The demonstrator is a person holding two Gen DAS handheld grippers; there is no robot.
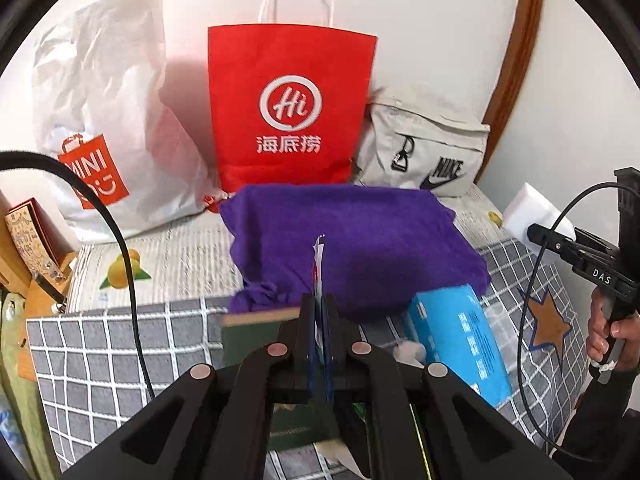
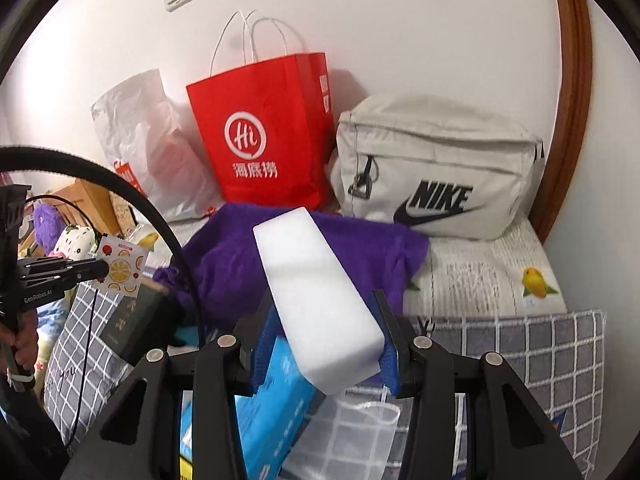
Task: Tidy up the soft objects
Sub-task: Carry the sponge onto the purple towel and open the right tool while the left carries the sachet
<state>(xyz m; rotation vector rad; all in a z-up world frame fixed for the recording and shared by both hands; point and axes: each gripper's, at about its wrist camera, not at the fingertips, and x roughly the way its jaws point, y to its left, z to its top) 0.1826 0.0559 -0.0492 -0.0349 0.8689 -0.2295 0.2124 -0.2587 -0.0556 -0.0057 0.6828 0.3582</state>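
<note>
Over the near end of the bed (image 1: 120, 344), both tongs are loaded. Right gripper (image 2: 326, 344) is part-open, clamped across a white foam block (image 2: 316, 300). Left gripper (image 1: 320, 308) is pinched tight on a thin fruit-print sheet (image 2: 122, 266). Carry step, likely. Next: choose a drop, perhaps the red paper bag (image 1: 290, 108) at the far wall. Both point down-forward above the purple cloth (image 1: 352, 248).

White sponge block (image 2: 320, 300) between right tongs (image 2: 325, 344), above purple cloth (image 2: 224, 264).
</note>
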